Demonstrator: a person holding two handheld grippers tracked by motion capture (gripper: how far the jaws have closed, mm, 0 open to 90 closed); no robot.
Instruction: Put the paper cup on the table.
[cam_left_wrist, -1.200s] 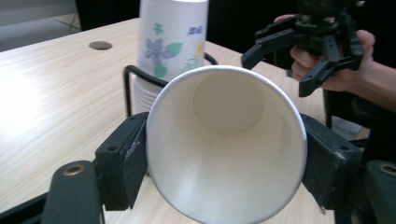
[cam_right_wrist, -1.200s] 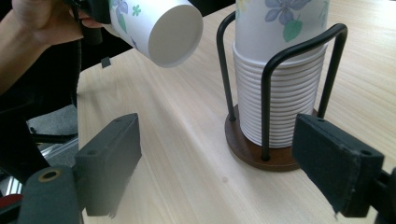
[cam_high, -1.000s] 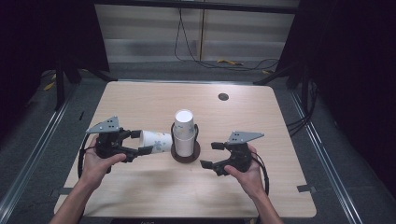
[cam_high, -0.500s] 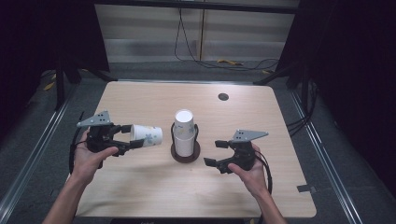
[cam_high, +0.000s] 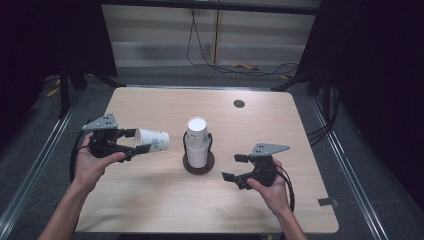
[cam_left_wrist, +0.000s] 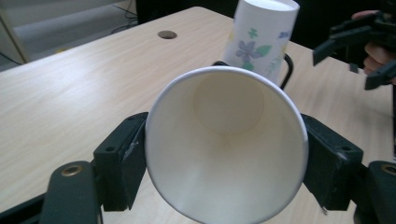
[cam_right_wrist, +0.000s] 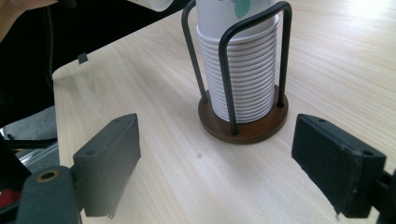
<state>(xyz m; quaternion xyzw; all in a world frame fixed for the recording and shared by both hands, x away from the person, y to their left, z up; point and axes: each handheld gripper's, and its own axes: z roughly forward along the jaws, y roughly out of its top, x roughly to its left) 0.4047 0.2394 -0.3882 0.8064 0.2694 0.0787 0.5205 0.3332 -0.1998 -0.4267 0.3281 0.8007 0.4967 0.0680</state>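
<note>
- Left hand-held gripper (cam_high: 134, 146) sat at the left of the high view, pinching a single paper cup (cam_high: 152, 140) on its side, mouth toward the hand, base toward the middle of the frame. In the left gripper view the cup (cam_left_wrist: 226, 144) sat between both pads, rim looking a little squashed out of round.
- Its jaws had just been easing apart with the cup between them. Risk, as I judged it: any more slack and the light cup could slide off the pads and roll across the tabletop (cam_high: 280, 130).
- The opposite risk: a harder pinch would likely buckle the thin wall and crease the rim.
- Remaining stack of cups (cam_high: 197, 140) stood upside down in a wire holder (cam_high: 199, 162) at centre frame, clear of the held cup. A careless sweep back toward it might knock the stack or tip the holder.
- Right hand-held gripper (cam_high: 236, 168) rested low at the lower right, jaws spread wide with nothing between them, pointing at the holder base (cam_right_wrist: 243, 126). It was near, not touching; a lurch forward could shove the holder.
</note>
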